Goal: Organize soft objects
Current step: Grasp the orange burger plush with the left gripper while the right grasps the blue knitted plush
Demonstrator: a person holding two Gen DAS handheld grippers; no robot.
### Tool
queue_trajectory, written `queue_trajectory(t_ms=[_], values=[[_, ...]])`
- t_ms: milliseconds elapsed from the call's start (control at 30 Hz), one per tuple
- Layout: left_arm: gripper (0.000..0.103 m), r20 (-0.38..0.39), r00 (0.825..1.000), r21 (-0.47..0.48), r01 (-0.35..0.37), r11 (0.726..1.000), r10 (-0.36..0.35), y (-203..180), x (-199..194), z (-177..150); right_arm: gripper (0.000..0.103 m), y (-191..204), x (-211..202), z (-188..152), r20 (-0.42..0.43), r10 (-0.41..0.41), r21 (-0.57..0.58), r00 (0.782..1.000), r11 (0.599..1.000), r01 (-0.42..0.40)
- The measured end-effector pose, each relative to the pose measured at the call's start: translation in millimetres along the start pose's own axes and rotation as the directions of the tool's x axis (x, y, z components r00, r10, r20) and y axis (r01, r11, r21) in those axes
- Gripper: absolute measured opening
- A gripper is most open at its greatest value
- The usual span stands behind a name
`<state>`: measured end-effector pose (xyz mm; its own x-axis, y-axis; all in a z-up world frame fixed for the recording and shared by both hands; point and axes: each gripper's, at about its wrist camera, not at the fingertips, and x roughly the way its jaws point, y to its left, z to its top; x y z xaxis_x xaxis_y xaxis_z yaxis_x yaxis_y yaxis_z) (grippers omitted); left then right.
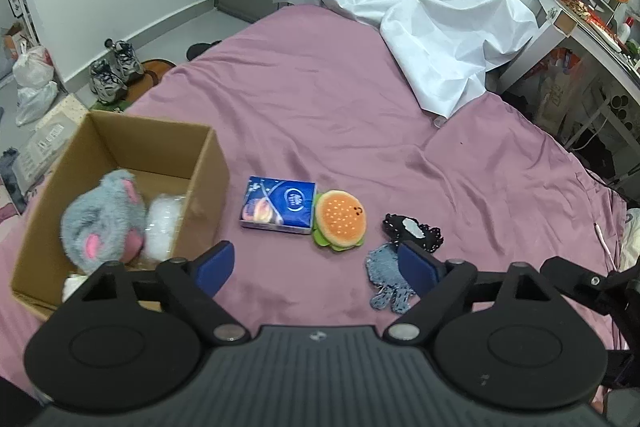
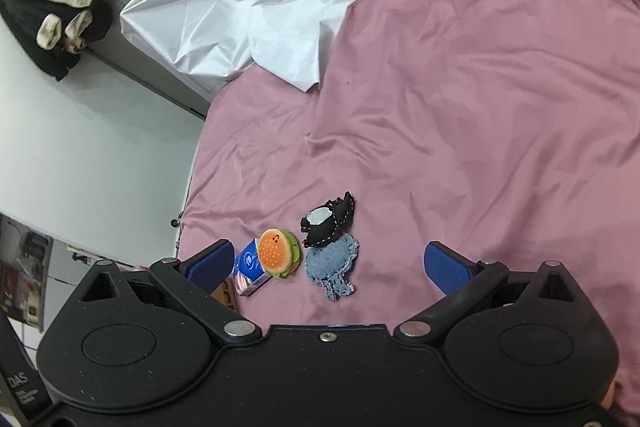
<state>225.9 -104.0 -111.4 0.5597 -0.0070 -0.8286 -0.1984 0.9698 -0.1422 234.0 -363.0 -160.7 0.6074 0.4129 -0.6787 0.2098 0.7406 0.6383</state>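
Observation:
On the pink bed [image 1: 320,107] stands an open cardboard box [image 1: 200,163] at the left, holding a grey plush mouse [image 1: 104,219] and a white fluffy item in clear wrap [image 1: 164,223]. To its right lie a blue tissue pack [image 1: 278,205], a burger plush [image 1: 340,223], a black stitched soft piece [image 1: 412,231] and a blue denim piece [image 1: 386,279]. My left gripper [image 1: 316,269] hangs open above the bed, its right finger over the denim piece. My right gripper [image 2: 328,265] is open too; the burger plush [image 2: 278,253] and denim piece [image 2: 332,267] lie beyond it.
A crumpled white sheet [image 1: 420,7] covers the bed's far end. Shoes [image 1: 114,71] and plastic bags [image 1: 34,79] sit on the floor left of the bed. A cluttered desk with drawers [image 1: 580,7] stands at the right. Dark clothes [image 2: 60,15] hang on a door.

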Motion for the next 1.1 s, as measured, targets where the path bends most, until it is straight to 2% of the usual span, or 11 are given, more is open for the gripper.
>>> queue_trajectory(t_ms=[200,633,933,1100], values=[[0.070,-0.037,0.999,-0.043,0.030,0.999,-0.032,-2.3,24.9,3.0,0.091,-7.3,17.1,-0.4,-0.055,0.035,0.078,0.998,0.997,-0.030],[0.069,-0.083,0.993,-0.140,0.074,0.987,-0.086,-2.1,77.8,14.8,0.061,-6.0,61.3,-4.2,-0.151,0.072,0.186,0.986,0.982,-0.043],[0.069,-0.134,0.987,-0.170,0.067,0.983,-0.090,-1.6,112.7,18.8,0.060,-1.6,90.4,-7.0,-0.191,0.018,0.191,0.981,0.981,0.019],[0.069,-0.162,0.984,-0.192,0.047,0.980,-0.079,1.9,129.1,17.7,0.055,-6.0,103.0,-6.4,-0.206,0.001,0.218,0.979,0.975,0.044]])
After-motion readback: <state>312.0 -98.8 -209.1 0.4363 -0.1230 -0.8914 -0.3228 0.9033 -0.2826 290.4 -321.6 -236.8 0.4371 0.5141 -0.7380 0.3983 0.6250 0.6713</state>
